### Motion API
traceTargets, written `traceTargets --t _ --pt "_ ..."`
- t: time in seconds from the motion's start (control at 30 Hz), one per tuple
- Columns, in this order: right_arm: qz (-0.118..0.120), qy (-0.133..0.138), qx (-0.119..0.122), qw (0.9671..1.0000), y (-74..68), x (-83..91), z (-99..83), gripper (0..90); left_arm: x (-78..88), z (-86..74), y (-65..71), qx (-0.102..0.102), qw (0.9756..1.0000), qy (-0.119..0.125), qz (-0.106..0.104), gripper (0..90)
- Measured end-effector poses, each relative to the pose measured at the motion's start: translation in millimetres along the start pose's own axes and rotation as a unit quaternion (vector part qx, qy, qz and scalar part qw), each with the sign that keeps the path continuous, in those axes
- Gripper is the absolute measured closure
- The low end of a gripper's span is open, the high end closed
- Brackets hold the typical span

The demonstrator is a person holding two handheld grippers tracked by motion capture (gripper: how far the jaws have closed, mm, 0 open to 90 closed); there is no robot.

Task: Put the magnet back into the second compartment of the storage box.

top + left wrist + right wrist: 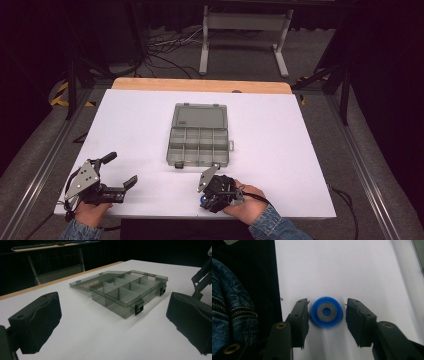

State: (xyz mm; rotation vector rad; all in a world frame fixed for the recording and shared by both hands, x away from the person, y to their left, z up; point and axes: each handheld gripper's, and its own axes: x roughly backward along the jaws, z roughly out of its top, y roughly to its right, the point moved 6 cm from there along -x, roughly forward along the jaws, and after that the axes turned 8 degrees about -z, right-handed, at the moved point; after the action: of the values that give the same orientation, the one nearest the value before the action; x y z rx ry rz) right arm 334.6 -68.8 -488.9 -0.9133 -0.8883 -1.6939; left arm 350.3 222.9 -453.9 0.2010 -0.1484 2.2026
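Observation:
A small blue round cap (320,305) with a grey ring in its middle lies on the white table (342,267) near the front edge; it also peeks out under the tool as the blue cap (202,200). My right gripper (327,312) points down over it, jaws on either side and close to its rim, with a thin gap showing on the right side. The right gripper (206,199) is held by a hand in a denim sleeve. My left gripper (120,170) rests at the front left, jaws wide apart and empty; the left gripper (115,315) faces the box.
A clear grey compartment box (199,146) lies open mid-table, its lid laid flat toward the far side; the same box (126,293) has several empty compartments and two black latches. A wooden strip (200,85) edges the far side. The table front edge is close to both hands.

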Motion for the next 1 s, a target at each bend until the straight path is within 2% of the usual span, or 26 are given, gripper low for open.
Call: traceTargets --t 0.13,0.37,0.47,0.8,0.87,0.9,1.0 --pt "0.003 -0.002 0.000 1.0000 -0.9 1.1 0.1 61.7 0.0 0.0 0.1 0.000 1.0000 -0.001 -0.001 0.6" --pt "0.003 0.003 0.006 1.0000 1.2 2.2 1.5 62.1 0.3 0.0 -0.1 0.000 1.0000 0.000 0.000 0.6" --pt "0.004 0.004 -0.003 1.0000 2.7 8.3 3.6 62.1 0.2 0.0 -0.1 0.000 1.0000 0.000 0.000 0.6" --pt "0.000 0.020 0.001 0.9998 13.1 24.0 12.0 62.1 0.1 0.2 0.0 0.001 1.0000 0.001 0.001 0.6" --pt "-0.004 0.017 -0.007 0.9998 15.8 29.8 13.3 62.1 0.1 0.1 0.1 0.001 1.0000 0.000 0.000 0.6" --pt "-0.005 0.025 -0.001 0.9997 17.6 30.0 14.4 62.1 -0.1 0.2 0.1 0.001 1.0000 0.001 0.000 0.6" --pt "-0.004 0.025 -0.007 0.9996 20.5 35.3 15.3 62.1 -0.1 0.2 0.0 0.001 1.0000 0.001 0.000 0.6"
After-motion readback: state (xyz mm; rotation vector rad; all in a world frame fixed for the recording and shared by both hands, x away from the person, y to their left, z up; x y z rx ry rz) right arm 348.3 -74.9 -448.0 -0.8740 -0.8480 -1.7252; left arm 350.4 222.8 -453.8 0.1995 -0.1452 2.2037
